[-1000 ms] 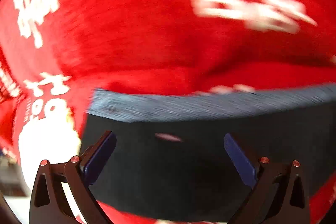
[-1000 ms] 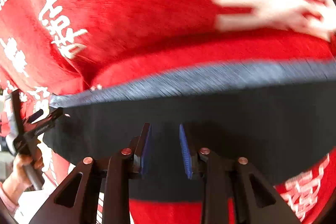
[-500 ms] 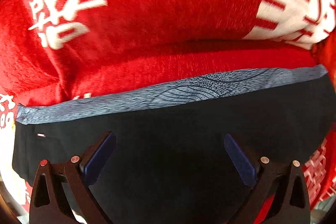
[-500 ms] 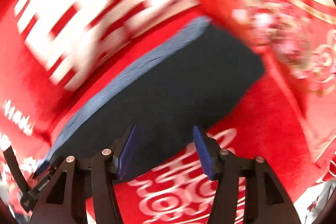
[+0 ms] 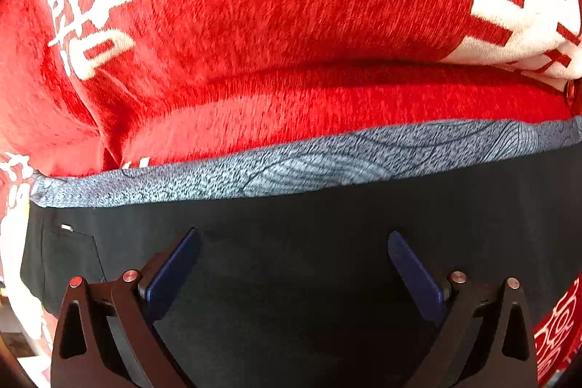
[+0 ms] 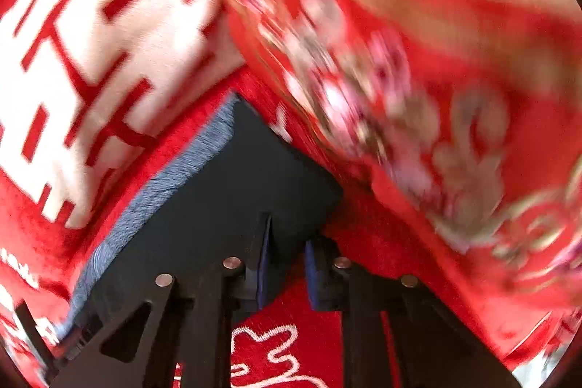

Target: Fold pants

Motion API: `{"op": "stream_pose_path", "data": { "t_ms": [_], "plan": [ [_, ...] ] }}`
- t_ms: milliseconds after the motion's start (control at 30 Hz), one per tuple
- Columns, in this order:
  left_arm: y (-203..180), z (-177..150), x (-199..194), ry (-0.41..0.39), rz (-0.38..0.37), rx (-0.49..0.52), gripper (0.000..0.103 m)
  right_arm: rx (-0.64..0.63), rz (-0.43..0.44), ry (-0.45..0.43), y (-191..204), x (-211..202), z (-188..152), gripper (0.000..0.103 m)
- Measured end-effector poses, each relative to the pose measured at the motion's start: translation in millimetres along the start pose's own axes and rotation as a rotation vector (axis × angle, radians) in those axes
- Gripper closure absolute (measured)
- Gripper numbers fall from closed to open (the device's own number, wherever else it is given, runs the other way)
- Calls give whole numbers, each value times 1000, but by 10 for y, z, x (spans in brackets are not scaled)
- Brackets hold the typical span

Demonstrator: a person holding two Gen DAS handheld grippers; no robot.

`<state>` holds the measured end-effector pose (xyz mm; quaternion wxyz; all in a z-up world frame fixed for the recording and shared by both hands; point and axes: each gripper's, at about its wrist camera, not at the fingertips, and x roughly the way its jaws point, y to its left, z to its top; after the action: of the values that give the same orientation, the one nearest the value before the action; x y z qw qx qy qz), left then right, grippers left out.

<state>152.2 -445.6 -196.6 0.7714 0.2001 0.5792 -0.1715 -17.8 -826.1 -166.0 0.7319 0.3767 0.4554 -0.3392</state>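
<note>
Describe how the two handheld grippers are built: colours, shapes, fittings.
The left gripper and the right gripper look alike: matte black angular finger frames with triangular cut-outs, round silver rivets at the joints, and flat dark blue pads on the fingers. No cables, markings or sleeves show.

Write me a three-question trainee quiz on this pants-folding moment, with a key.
1. True or false: the left tool has its fingers spread wide over the dark pants.
2. Multiple choice: the blue-grey patterned waistband lies against A) a bare wooden table, B) a red blanket with white characters, C) a green towel.
3. Fill in: in the right wrist view, the right tool has its fingers narrowly apart at a ___ of the folded pants.

Key: 1 true; 2 B; 3 corner. The right view is blurred, so whether that tool grips the cloth cannot be told.
</note>
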Motion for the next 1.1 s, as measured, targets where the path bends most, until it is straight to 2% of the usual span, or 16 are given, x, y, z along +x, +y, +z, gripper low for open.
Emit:
{"op": "stream_pose_path", "data": {
  "t_ms": [67,100,133,200,267,333,400,500,567,667,733,800,967,1100],
  "plan": [
    [-55,42,6,18,24,-6,0,-45,-30,43,4,108,-17,84],
    [-101,67,-20,24,24,-14,0,-31,-33,71,-30,167,-44,80],
    [-170,100,-82,22,9,-19,0,-5,-24,76,-88,156,-49,69],
    [-250,209,-210,-16,-15,-3,0,-25,-88,43,-64,7,-61,62],
    [-409,289,-309,-50,-27,33,0,-65,-103,-19,-7,-254,-119,62],
    [-562,393,-307,-57,-41,45,0,-122,-57,-76,125,-455,-120,62],
    [-677,474,-210,-37,-34,29,0,-210,34,-34,413,-381,-39,62],
    [-777,535,-7,8,-23,-29,0,-242,172,72,769,-15,53,62],
    [-798,552,66,13,-33,-61,0,-278,163,100,975,229,87,62],
    [-846,534,69,-10,-26,-42,0,-294,112,141,1158,538,11,62],
    [-873,531,46,-15,-29,-40,0,-304,96,93,1226,563,48,62],
    [-898,506,64,-10,-32,-45,0,-309,71,108,1280,605,94,62],
    [-867,462,95,4,-29,-53,0,-285,81,129,1319,446,149,62],
    [-834,489,73,3,-31,-53,0,-341,112,160,1327,197,-135,57]
  ]
}}
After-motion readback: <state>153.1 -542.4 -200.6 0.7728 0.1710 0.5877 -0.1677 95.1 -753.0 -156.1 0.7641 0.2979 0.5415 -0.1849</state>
